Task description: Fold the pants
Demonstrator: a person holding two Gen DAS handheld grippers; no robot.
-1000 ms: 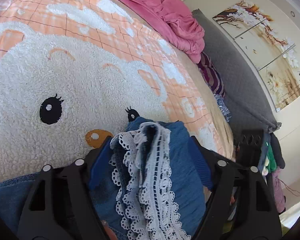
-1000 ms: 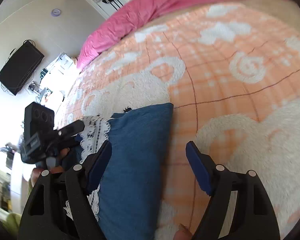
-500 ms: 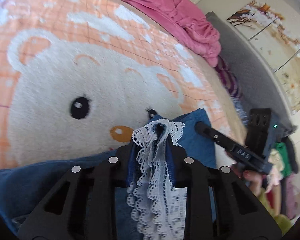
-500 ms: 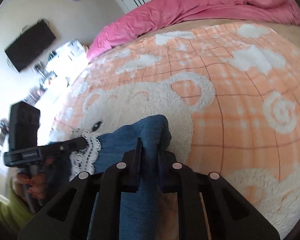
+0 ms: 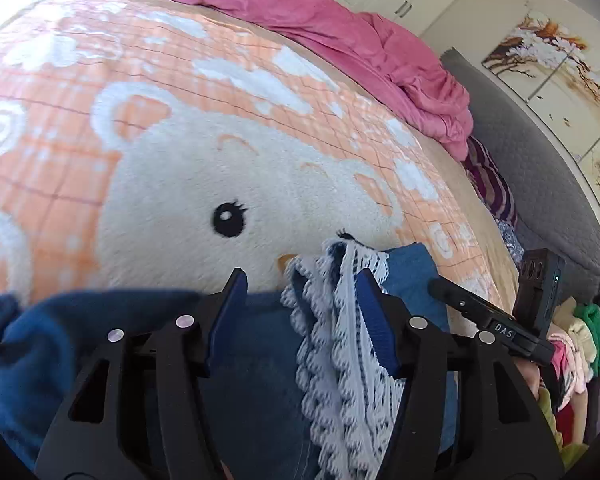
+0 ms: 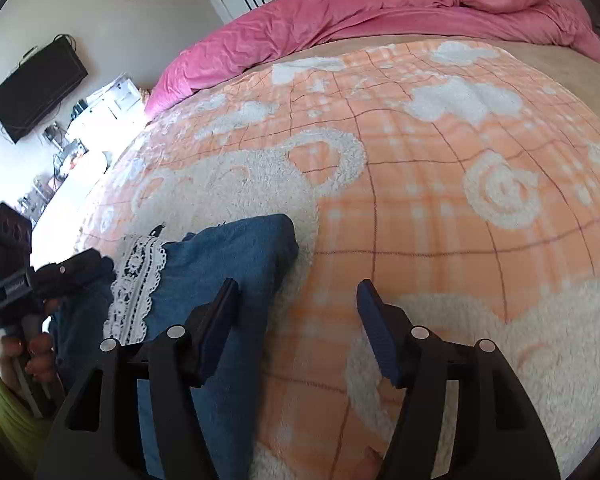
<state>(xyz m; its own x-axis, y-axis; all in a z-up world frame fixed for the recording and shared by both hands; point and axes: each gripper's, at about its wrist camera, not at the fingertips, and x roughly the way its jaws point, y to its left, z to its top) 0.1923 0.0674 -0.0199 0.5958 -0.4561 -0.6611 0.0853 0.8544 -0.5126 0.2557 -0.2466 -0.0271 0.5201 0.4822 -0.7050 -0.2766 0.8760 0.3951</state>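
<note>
Pants [image 6: 220,264] on blanket [image 6: 440,200], both grippers' fingers [image 6: 374,328] spread.

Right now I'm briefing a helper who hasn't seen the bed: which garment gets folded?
Find the orange bear blanket covering the bed. At its near edge, below the bear's face, lie the blue denim pants. Their white lace trim sets them apart from the pink duvet.

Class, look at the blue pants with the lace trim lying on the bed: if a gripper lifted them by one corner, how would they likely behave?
The pants would probably droop rather than hold shape: the cloth already bunches in soft rounded folds. The lace looks delicate and holey, so it may snag on a finger. On the fuzzy blanket they would likely drag, not slide.
</note>
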